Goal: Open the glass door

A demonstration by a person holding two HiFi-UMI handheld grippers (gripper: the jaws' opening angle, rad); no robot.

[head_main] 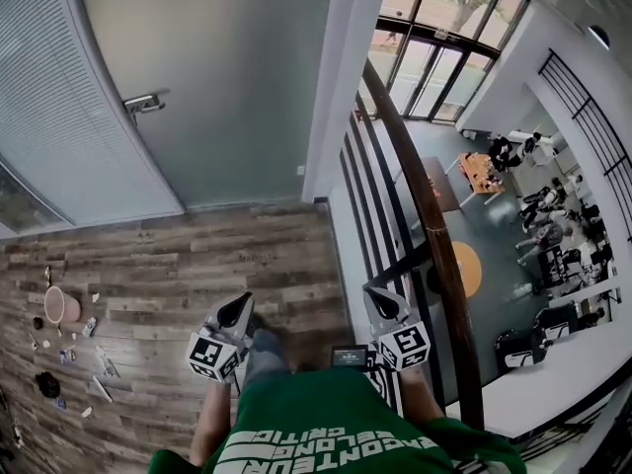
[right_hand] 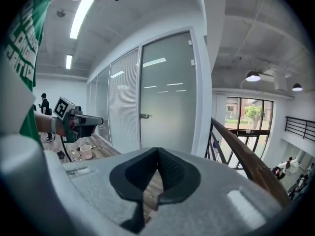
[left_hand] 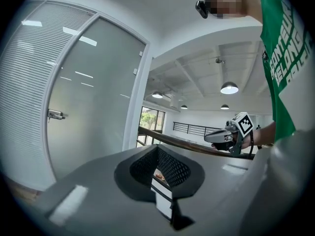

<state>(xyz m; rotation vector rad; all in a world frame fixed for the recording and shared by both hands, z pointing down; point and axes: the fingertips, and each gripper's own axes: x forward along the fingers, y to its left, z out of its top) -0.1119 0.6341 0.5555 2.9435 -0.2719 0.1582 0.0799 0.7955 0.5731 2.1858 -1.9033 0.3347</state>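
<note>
Head view: glass door [head_main: 217, 87] ahead, shut, well apart from both tools. Jaws of left tool [head_main: 237, 311] & right tool [head_main: 387, 304] are together, empty. Door prob. heavy, stiff; grip at handle [head_main: 145, 103].

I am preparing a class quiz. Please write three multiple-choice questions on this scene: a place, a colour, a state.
1. Where on the glass door is the handle?
A. left edge
B. right edge
C. middle
2. What colour is the cup on the floor?
A. blue
B. pink
C. black
3. How is the right gripper?
A. wide open
B. shut on the cup
C. shut, empty
Answers: 1 A, the handle sits by the left frame; 2 B, the cup looks pink; 3 C, its jaws meet with nothing between.
</note>
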